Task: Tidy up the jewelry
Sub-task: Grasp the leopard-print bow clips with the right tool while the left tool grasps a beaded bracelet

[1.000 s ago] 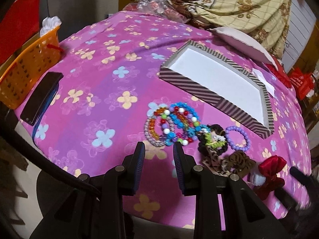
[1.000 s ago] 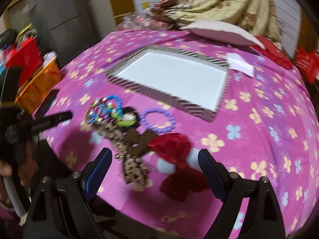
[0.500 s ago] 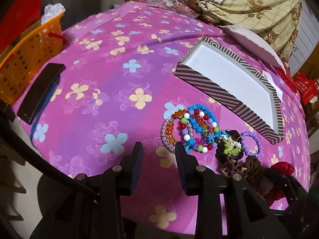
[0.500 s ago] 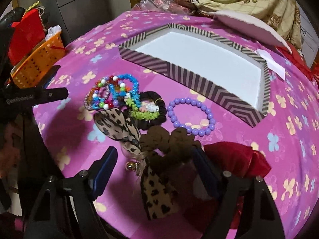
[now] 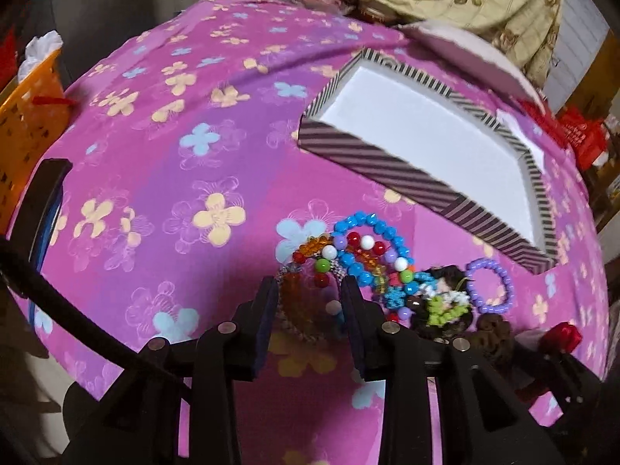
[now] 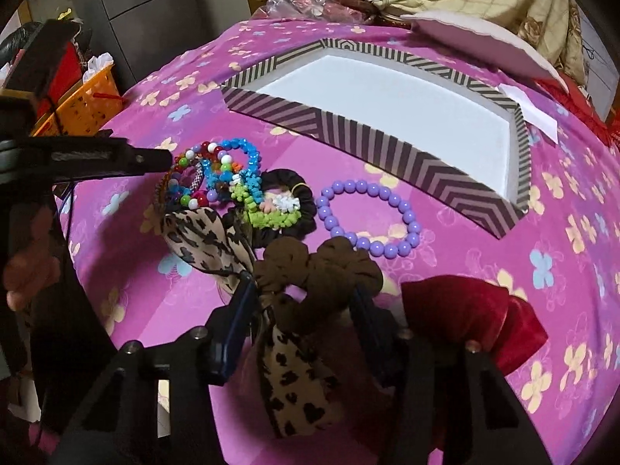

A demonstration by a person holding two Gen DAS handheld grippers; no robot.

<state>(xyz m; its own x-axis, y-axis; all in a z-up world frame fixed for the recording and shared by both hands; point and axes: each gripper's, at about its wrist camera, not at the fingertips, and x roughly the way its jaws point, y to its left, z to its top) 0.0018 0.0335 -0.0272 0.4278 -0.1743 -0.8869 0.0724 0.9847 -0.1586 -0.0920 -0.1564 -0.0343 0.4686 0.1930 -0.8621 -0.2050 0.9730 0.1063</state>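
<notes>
Glossy plastic on the round purple bead bracelet [image 6: 368,217]. The dark red bow [image 6: 472,317] looks like soft velvet, and the pink flowered tablecloth [image 6: 503,271] is smooth cloth.

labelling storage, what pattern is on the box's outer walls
Dark and pale diagonal stripes on the box, clearest in the right wrist view.

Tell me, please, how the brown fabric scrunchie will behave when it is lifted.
The brown fabric scrunchie looks soft and gathered, so it will probably squash and sag, not stay stiff. It seems light. It overlaps the leopard-print ribbon, which may drag along.
</notes>
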